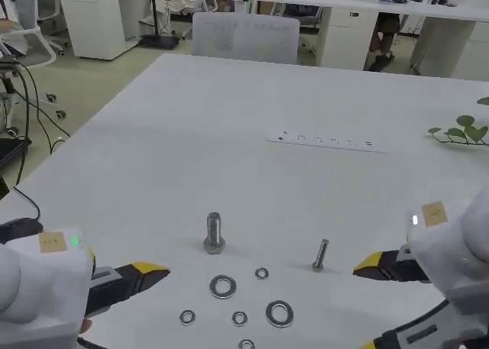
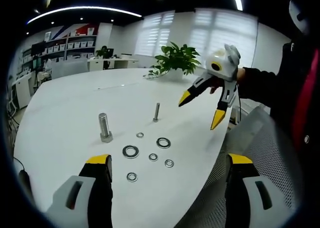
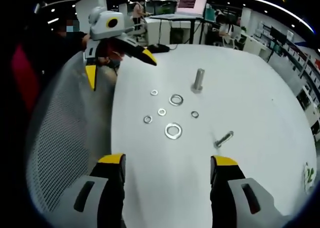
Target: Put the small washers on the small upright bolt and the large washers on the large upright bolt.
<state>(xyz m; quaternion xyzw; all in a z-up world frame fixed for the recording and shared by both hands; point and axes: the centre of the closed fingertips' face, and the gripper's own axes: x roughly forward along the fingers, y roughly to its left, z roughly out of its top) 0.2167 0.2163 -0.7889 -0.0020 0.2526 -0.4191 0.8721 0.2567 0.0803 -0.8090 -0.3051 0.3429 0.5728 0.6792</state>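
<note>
Silver steel flat washers (image 1: 222,286), large and small, loose just beside big upright silver hex bolt (image 1: 214,233) | left gripper (image 2: 169,160) and right gripper (image 3: 168,160) flank them, jaws wide, empty

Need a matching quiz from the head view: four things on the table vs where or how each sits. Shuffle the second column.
Things:
1. large bolt
2. small bolt
3. power strip
4. plant

Places or states:
A. thin, standing upright on the right
B. green leaves at the right edge of the table
C. thick, standing upright on the left
D. lying flat, beyond both bolts

Pairs: 1-C, 2-A, 3-D, 4-B.
</note>
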